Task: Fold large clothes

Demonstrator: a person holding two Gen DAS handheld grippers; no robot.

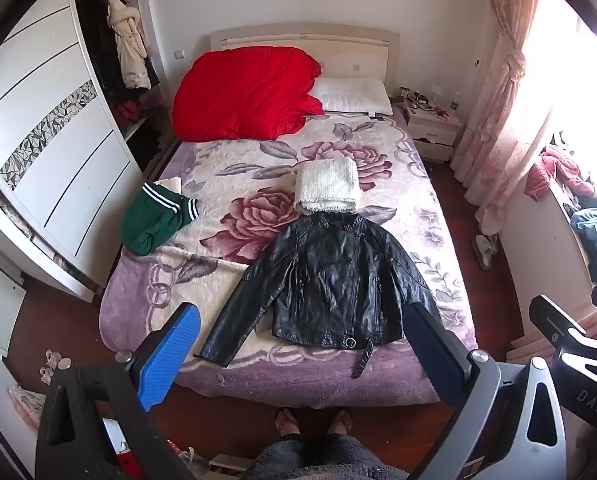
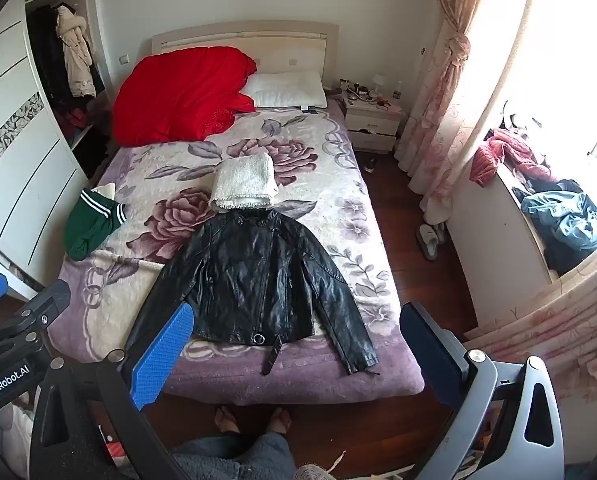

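Black leather jacket [image 1: 330,280] lies spread flat, unfolded, just below the folded white knit [image 1: 327,188] on the bed [image 1: 146,320]; left gripper [image 1: 298,360] and right gripper [image 2: 294,356] hover, jaws wide, empty. Green jacket [image 1: 154,220] left of the knit looks unfolded too.

- A red quilt [image 1: 244,94] lies bunched at the head of the bed [image 1: 426,376], beside a white pillow [image 1: 352,94].
- A nightstand [image 1: 432,130] stands right of the bed.
- A wardrobe [image 1: 50,152] stands left.
- Pink curtains [image 1: 498,92] hang tied back.
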